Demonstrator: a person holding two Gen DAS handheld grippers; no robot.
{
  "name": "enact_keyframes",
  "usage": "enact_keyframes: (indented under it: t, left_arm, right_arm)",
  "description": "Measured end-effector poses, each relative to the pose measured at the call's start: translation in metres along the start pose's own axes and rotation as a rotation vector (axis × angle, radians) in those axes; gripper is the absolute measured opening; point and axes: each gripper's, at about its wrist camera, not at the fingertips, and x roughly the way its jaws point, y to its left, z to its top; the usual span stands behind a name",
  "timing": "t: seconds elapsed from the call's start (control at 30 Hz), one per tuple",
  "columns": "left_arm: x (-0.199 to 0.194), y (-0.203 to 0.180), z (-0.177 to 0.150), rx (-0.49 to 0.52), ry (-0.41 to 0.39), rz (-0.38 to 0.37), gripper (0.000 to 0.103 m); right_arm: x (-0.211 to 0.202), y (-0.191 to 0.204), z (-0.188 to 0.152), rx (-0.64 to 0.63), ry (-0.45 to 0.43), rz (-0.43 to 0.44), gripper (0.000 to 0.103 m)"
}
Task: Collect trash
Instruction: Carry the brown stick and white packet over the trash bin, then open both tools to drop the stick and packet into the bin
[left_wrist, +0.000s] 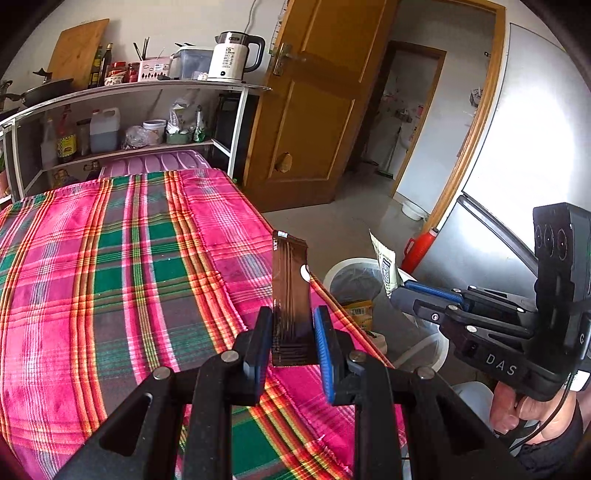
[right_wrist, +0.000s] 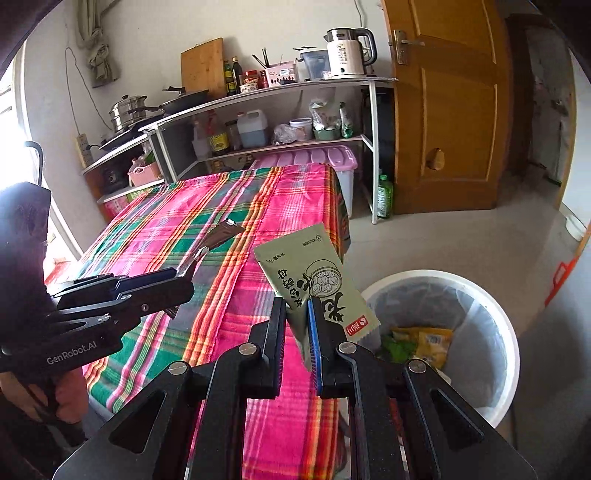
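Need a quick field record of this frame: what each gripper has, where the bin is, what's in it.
left gripper: shut on brown wrapper, held upright over the plaid cloth
right gripper: shut on green sachet, near the cloth's edge
bin: white, bag-lined, on the floor beside the covered table, to the right of the right gripper
bin contents: yellow packet and something green; the rest hidden
dropped yet: no, both pieces are in the jaws
background: shelf with kettle, wooden door
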Motion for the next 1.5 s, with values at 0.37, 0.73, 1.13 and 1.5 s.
enact_keyframes:
  t: [0.37, 0.73, 1.13, 1.5]
  left_arm:
    - [0.025, -0.044, 0.007, 0.063, 0.024, -0.069, 0.024]
    - [0.052, -0.071, 0.01, 0.094, 0.053, -0.109, 0.024]
    - [0.094, -0.098, 0.006, 0.119, 0.124, -0.145, 0.024]
    - [0.123, -0.11, 0.002, 0.122, 0.174, -0.159, 0.025]
  right_arm:
    - [-0.017, -0.043, -0.015, 0.084, -0.009, -0.057, 0.012]
    - [-0.022, -0.077, -0.025, 0.146, -0.009, -0.096, 0.012]
    - [-0.013, -0.111, -0.038, 0.215, 0.024, -0.116, 0.012]
    - [0.002, -0.129, -0.046, 0.255, 0.07, -0.134, 0.014]
